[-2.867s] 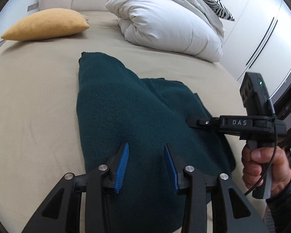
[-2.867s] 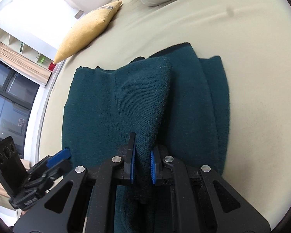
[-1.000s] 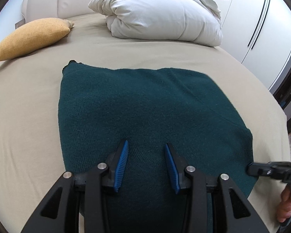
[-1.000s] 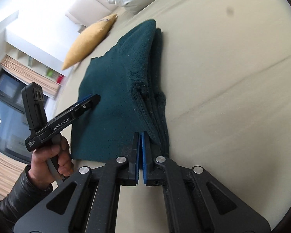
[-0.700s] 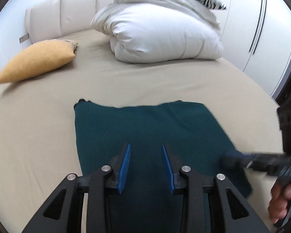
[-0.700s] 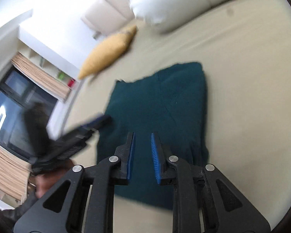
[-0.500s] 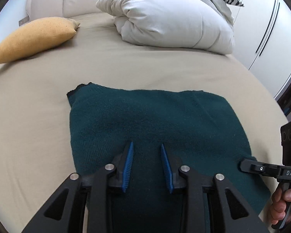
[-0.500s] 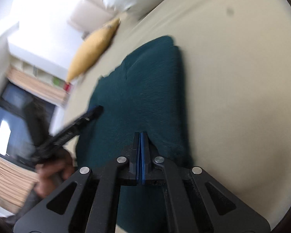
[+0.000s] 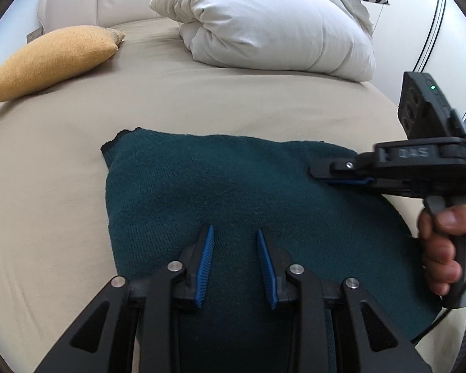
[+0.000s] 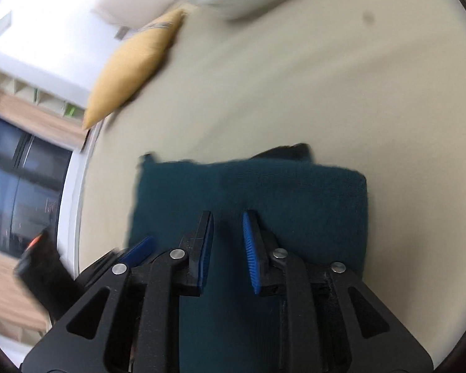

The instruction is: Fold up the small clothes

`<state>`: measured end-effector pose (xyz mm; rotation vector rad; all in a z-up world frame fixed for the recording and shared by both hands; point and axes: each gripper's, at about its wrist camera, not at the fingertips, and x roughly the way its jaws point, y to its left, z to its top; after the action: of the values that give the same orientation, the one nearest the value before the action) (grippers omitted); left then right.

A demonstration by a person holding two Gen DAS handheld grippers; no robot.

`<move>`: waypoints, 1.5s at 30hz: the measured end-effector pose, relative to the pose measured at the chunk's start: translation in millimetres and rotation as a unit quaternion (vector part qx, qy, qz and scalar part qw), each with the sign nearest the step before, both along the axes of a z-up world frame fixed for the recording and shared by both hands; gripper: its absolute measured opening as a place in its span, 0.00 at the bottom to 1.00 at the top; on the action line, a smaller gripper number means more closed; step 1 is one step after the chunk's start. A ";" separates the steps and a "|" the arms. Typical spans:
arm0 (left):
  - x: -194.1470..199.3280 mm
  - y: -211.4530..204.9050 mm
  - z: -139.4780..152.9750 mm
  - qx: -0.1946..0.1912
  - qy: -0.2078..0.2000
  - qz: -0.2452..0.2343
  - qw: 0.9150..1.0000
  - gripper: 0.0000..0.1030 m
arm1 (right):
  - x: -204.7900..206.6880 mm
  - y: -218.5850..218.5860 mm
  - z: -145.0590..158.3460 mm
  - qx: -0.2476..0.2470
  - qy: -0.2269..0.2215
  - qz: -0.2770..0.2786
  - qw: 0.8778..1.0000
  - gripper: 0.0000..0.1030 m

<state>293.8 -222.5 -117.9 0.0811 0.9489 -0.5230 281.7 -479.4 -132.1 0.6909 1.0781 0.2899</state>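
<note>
A dark green knit sweater (image 9: 233, 192) lies folded flat on the beige bed (image 9: 202, 102), filling the lower centre of the left wrist view. Its long axis runs from left to right across that frame, with a dark ribbed edge poking out at its upper left corner. In the right wrist view the same sweater (image 10: 295, 192) sits in the lower centre, a thick folded edge along its right side.

The left hand-held gripper (image 9: 235, 242) hovers over the sweater's near part at the bottom of the frame, its blue pads apart and nothing pinched between them. The right hand-held gripper (image 10: 228, 236) is opening, its pads parted above the knit with no cloth caught between them; in the left wrist view it (image 9: 341, 174) reaches in from the right edge over the sweater's far right corner.

A mustard cushion (image 9: 52, 59) lies at the upper left and a folded white duvet (image 9: 273, 21) at the top centre, both well apart from the sweater.
</note>
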 end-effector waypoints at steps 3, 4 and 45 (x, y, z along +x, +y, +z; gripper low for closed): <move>-0.2 -1.3 -1.0 0.005 -0.002 0.000 1.000 0.32 | -4.0 -19.5 -10.7 0.028 -0.016 -0.032 0.999 0.00; -0.6 -0.6 -1.4 0.003 -0.003 0.001 1.000 0.32 | -5.9 -23.0 -12.9 0.025 -0.021 -0.034 0.999 0.00; -52.0 96.5 31.1 -0.100 -0.006 0.115 0.988 0.75 | -158.6 -60.8 27.6 -0.011 -0.103 -0.132 0.986 0.78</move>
<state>241.8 -126.0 -86.8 -0.2043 0.8757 -0.4021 123.1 -540.2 -104.5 0.7575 0.7827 0.1179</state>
